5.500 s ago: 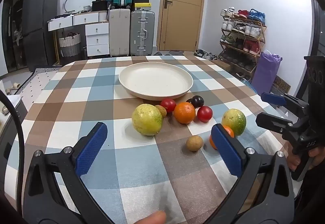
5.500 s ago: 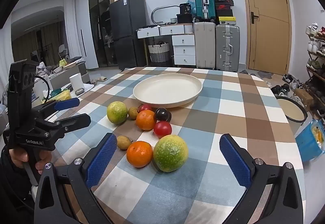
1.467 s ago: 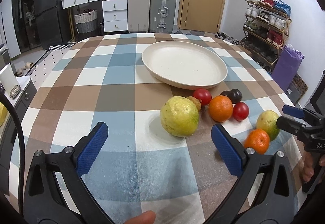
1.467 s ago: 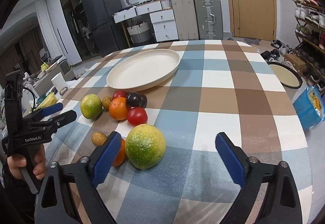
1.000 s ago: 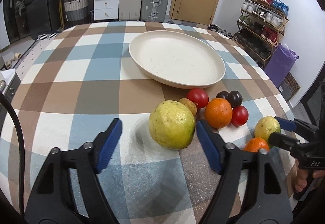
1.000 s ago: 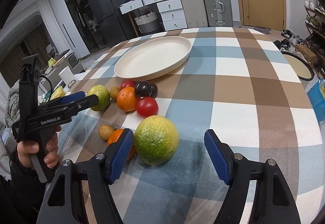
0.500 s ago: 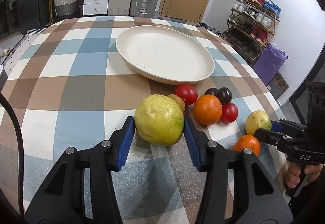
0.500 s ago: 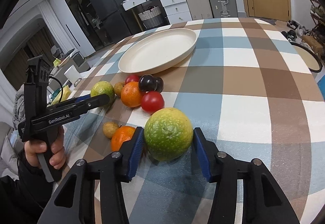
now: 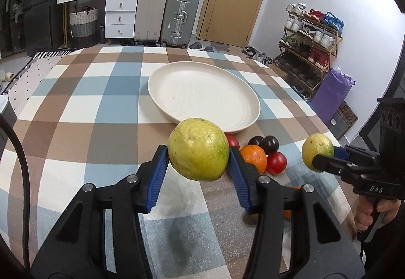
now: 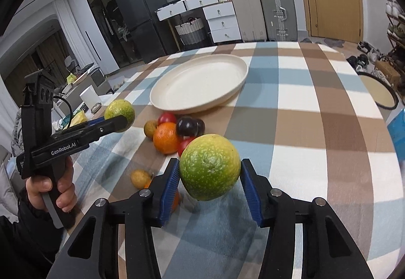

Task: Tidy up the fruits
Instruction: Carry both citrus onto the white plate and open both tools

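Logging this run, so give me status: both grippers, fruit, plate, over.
Left gripper shut on yellow-green fruit, lifted. Right gripper shut on green fruit, lifted. Plate bare; path to it open. Small fruits on table, near its rim.

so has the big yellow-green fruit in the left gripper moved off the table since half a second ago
Yes. The yellow-green fruit, clamped in the left gripper, has gone up: it now overlaps the near rim of the plate, and its shadow lies on the tablecloth below.

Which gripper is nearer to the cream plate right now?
Left, likely. The left gripper holds a green fruit just short of the near rim of the plate; the right gripper holds a second green fruit behind the loose fruit cluster.
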The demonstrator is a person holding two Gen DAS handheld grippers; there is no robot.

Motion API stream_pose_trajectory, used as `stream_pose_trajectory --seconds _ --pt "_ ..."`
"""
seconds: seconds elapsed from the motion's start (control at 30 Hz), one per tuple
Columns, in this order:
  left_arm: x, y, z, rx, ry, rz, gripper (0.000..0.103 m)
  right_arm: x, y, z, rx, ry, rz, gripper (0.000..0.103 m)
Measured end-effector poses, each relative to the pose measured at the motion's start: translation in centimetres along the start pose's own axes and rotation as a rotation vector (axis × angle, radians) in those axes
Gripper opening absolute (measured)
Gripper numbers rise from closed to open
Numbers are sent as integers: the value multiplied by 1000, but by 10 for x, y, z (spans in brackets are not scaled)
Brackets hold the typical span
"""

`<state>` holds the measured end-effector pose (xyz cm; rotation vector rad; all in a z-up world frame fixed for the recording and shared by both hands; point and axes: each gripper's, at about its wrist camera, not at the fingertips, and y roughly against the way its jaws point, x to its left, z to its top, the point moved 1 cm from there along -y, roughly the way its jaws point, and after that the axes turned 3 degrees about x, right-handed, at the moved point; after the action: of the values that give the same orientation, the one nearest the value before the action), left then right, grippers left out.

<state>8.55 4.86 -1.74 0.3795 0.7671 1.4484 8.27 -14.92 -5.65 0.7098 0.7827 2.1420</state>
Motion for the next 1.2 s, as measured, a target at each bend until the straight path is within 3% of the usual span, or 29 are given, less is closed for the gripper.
stream_pose_trajectory --seconds 0.37,1.2 --pt "1 1 21 -39 -16 14 46 3 -2 36 -74 37 0 49" --pt "6 -51 58 -39 -51 54 46 4 -52 86 -86 77 20 49"
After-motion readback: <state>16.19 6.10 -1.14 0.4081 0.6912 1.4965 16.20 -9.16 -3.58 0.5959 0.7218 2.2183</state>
